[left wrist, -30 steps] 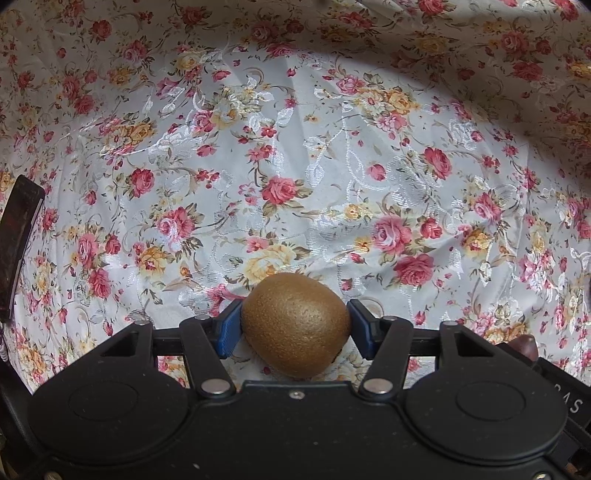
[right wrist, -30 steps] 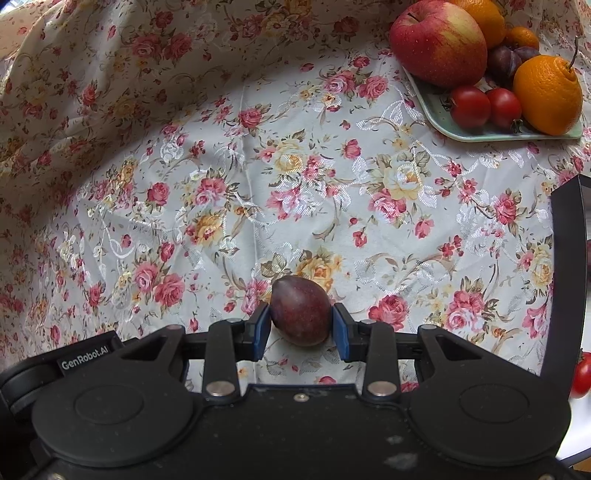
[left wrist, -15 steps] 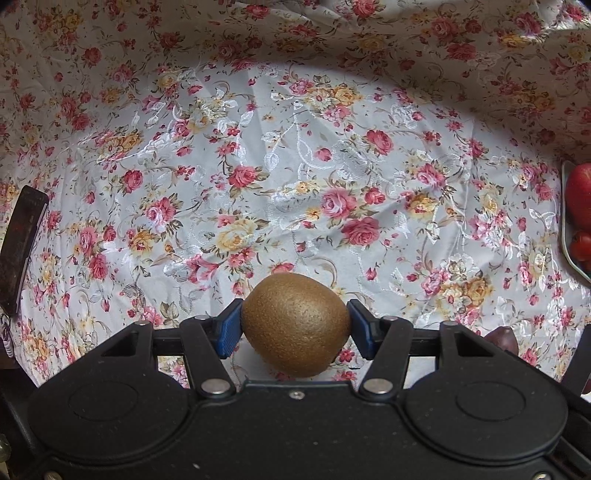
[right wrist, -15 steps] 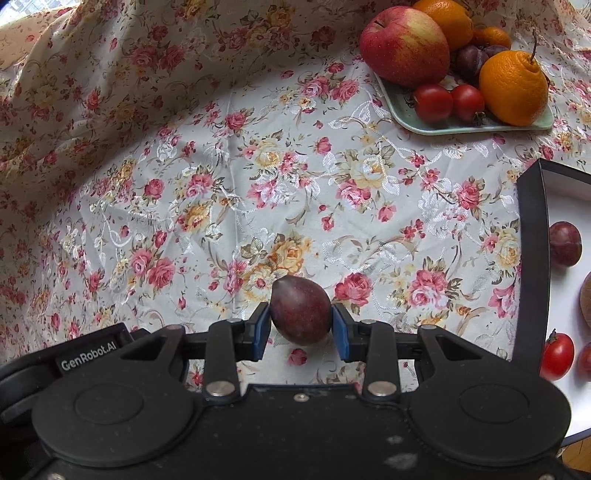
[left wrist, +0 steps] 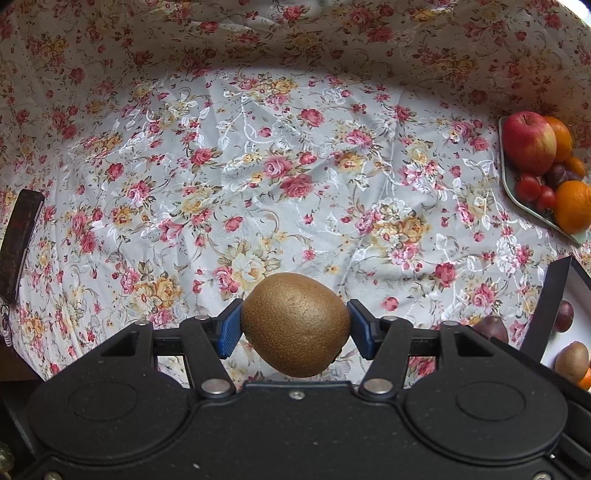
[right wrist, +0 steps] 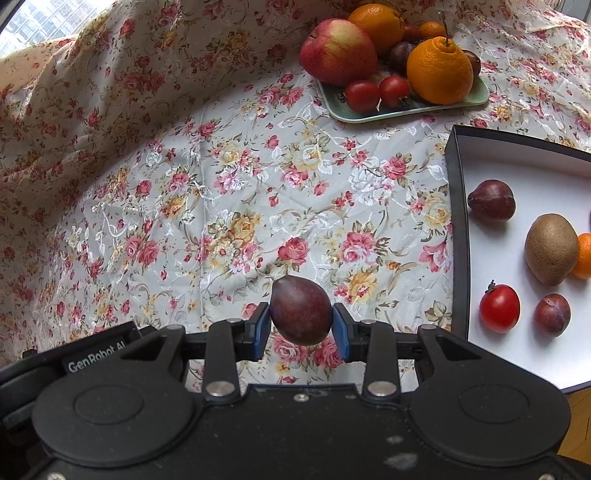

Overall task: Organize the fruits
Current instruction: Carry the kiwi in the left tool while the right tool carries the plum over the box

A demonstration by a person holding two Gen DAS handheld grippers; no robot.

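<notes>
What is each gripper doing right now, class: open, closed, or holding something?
Left gripper: closed on a brown kiwi.
Right gripper: closed on a dark plum.

place: home dining table | evidence: floral tablecloth (right wrist: 258,192), fruit tray (right wrist: 406,110), window (right wrist: 40,22)

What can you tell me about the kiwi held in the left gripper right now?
The kiwi is a whole, egg-shaped fruit with matte golden-brown skin, finely speckled, showing no cuts or bruises on the side in view. It lies crosswise between the blue pads of the left gripper, whose fingers press on its two ends. It hangs above the floral tablecloth, touching nothing but the pads. Its underside is hidden behind the gripper body.
</notes>
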